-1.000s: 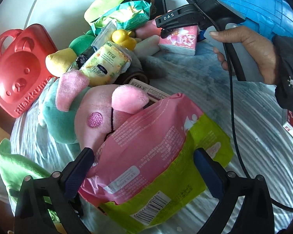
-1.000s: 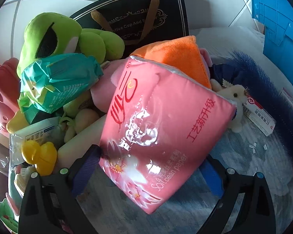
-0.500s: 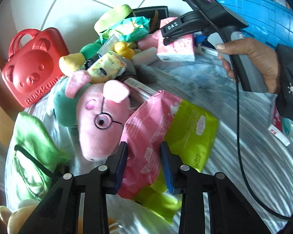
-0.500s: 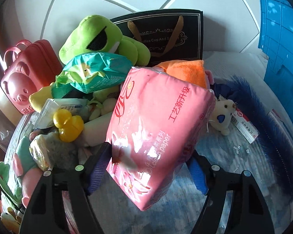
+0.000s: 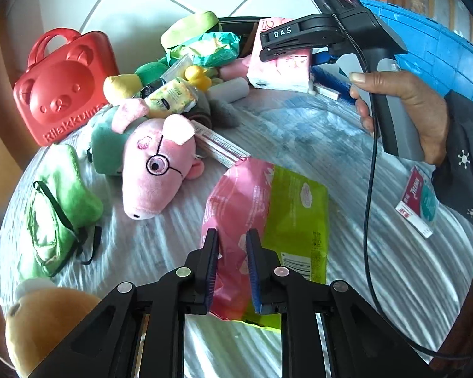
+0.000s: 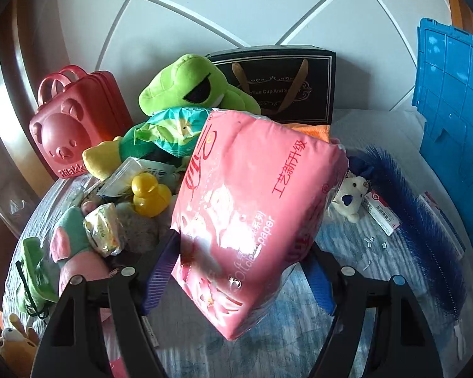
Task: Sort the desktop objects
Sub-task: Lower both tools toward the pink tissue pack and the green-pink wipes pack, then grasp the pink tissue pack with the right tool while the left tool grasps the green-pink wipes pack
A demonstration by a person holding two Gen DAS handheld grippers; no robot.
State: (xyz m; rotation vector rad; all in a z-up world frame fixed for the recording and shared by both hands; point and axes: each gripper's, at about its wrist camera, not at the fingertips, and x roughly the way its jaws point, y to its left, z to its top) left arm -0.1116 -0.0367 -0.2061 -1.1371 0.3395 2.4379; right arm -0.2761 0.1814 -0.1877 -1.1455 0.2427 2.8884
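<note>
Left gripper [image 5: 231,266]: our fingers pinch the near end of the pink-green pack [image 5: 268,220], which lies on the table [image 5: 378,267] beside the pig [image 5: 156,170].
Right gripper [image 6: 236,280]: our fingers clamp the tissue pack [image 6: 252,214], raised before the frog [image 6: 195,88] and bag [image 6: 287,85].

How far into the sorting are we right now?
Early. Nothing looks sorted yet. In hand: the right tool holds the pink tissue pack lifted over the heap, and the left tool pinches the pink-and-green packet. Left: the frog plush, yellow duck, pig plush and red bear case are piled together.
</note>
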